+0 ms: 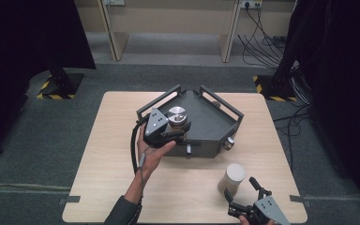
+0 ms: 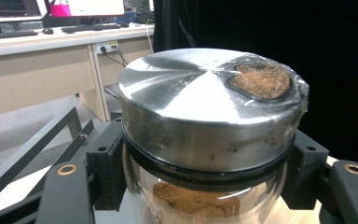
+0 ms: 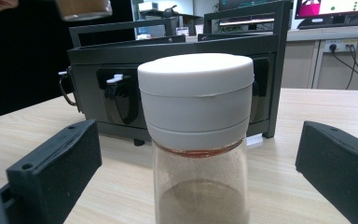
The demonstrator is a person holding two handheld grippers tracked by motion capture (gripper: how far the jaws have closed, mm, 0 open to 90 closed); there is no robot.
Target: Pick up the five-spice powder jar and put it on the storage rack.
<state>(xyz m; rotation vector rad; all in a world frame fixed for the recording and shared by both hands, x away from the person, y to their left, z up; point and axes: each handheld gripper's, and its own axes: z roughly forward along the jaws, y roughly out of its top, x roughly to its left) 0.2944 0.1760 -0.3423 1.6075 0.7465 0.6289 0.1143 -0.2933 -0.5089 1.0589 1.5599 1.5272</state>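
Left gripper [image 1: 177, 129] pinches metal-lidded jar [image 1: 177, 117] w/ brown powder above the dark rack's [image 1: 215, 123] near-left edge. Right gripper [image 1: 243, 193], jaws spread, flanks white-capped shaker [image 1: 234, 179] on table [image 1: 103, 178], near right.

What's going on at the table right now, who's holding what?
A person works two tongs at a wooden table. The left tongs are shut on a metal-lidded glass jar of brown powder, held at the near left edge of the dark tray. The right tongs are open around a white-capped shaker that stands on the table in front of the tray, jaws clear of it on both sides.
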